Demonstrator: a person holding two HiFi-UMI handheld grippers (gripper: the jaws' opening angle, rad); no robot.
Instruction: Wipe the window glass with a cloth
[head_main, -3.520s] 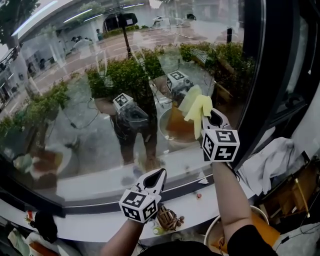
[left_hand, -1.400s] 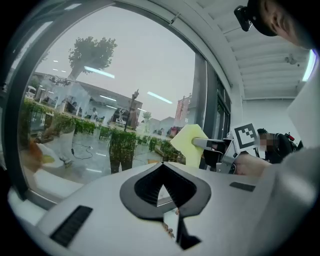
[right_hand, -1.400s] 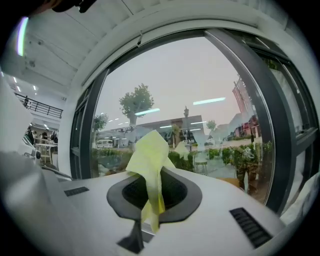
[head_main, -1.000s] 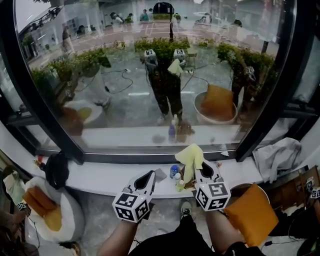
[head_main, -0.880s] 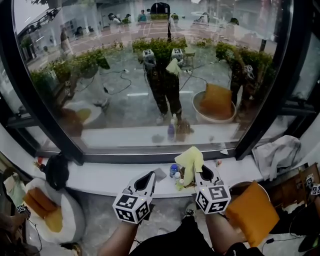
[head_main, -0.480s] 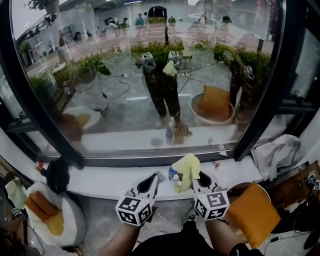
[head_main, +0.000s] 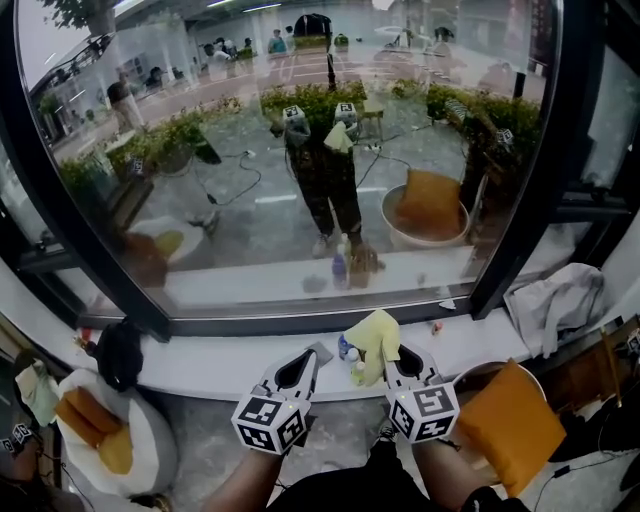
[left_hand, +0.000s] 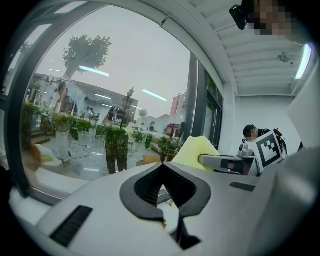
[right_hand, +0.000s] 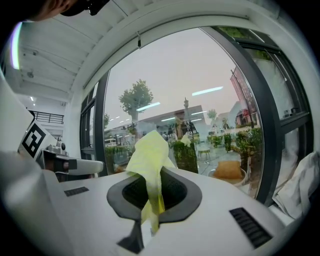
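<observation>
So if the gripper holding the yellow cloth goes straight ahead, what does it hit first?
Probably the window glass: the right gripper points at it, and its yellow cloth would touch first. How far off the glass is, I can't tell.

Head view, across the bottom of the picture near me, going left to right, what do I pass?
left orange cushion on the white seat → left gripper → right gripper, which holds the yellow cloth → right orange cushion
</observation>
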